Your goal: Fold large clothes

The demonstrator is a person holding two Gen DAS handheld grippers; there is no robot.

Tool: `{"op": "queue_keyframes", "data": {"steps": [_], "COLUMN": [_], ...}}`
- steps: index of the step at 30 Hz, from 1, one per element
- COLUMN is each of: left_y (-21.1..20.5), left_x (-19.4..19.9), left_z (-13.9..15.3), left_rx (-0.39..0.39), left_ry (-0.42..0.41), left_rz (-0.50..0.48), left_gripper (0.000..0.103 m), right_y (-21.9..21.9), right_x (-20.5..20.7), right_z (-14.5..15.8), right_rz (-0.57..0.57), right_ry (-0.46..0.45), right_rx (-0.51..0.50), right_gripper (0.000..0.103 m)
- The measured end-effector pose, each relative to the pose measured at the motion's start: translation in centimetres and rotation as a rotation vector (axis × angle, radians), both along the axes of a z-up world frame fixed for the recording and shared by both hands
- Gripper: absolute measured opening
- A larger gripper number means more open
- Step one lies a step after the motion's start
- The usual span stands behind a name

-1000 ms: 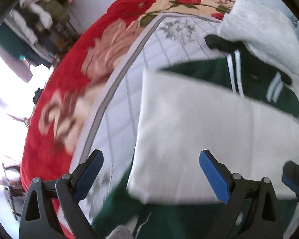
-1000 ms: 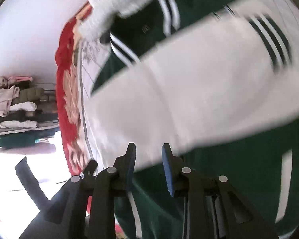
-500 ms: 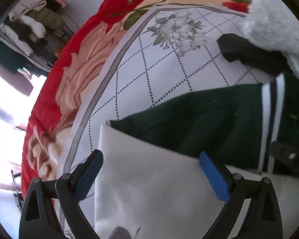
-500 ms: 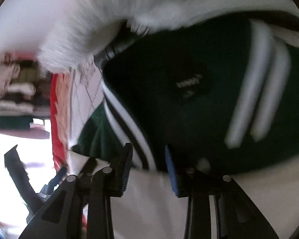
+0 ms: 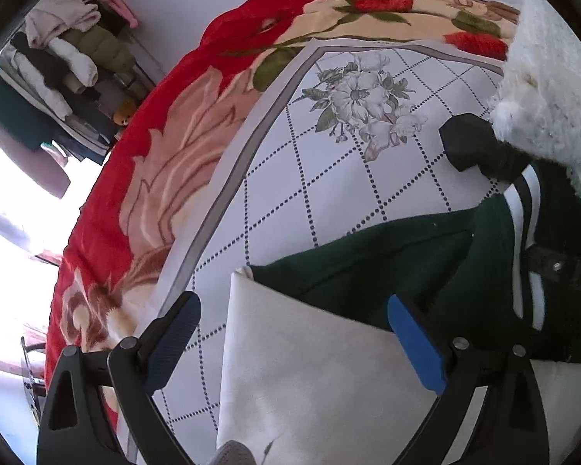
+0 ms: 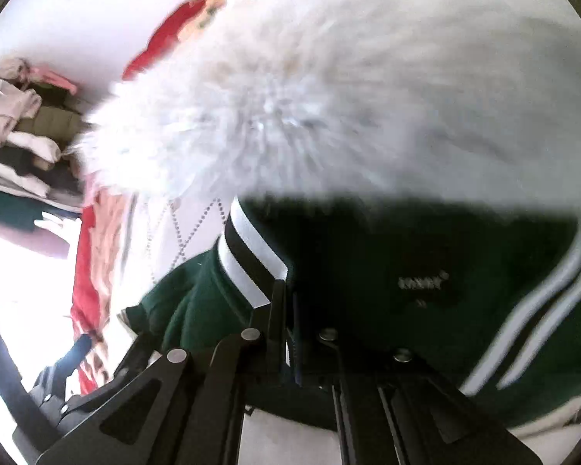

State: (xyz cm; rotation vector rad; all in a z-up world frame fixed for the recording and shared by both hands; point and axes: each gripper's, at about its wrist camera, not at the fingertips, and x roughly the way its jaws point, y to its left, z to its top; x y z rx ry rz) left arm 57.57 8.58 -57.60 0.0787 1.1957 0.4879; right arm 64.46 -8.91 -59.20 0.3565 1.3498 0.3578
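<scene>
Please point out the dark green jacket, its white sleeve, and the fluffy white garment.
Dark green jacket (image 5: 387, 271), left wrist view, body fabric.
White sleeve (image 5: 310, 379), left wrist view, flat middle.
Fluffy white garment (image 6: 329, 108), right wrist view, furry surface.

Red floral blanket (image 5: 143, 178), heaped clothes rack (image 5: 58, 73).

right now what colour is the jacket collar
Dark green collar with black and white stripes, clearest in the right wrist view.

The dark green cloth jacket with white striped ribbed trim (image 5: 387, 259) looks matt and softly napped, its cream sleeve (image 5: 310, 379) smoother. Beside it, the white fluffy fleece garment (image 6: 329, 116) is shaggy; the red floral plush blanket (image 5: 166, 147) looks velvety under a smooth printed white sheet (image 5: 329, 178).
</scene>
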Motion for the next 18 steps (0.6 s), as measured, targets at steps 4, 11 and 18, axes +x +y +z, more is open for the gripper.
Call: {"op": "queue_keyframes", "data": {"steps": [4,11,18], "left_y": [-0.3,-4.5,-11.0], "left_x": [-0.6,-6.5,-13.9], "left_z": [0.9,6.4,9.8], "left_rx": [-0.058,-0.181,-0.286], "left_ry": [0.000,-0.050,-0.015], "left_rz": [-0.005,-0.066,-0.173], "left_gripper": [0.099,0.099,0.099], "right_y": [0.2,-7.2,-20.0], "right_x": [0.5,-9.1,-24.6], "right_z": [-0.9,7.8,17.3], "right_rz": [0.016,-0.090,-0.370], "right_ry": [0.110,0.017,-0.233], "right_rx": [0.014,0.020,-0.171], "right_gripper": [0.024,0.041,0.076]}}
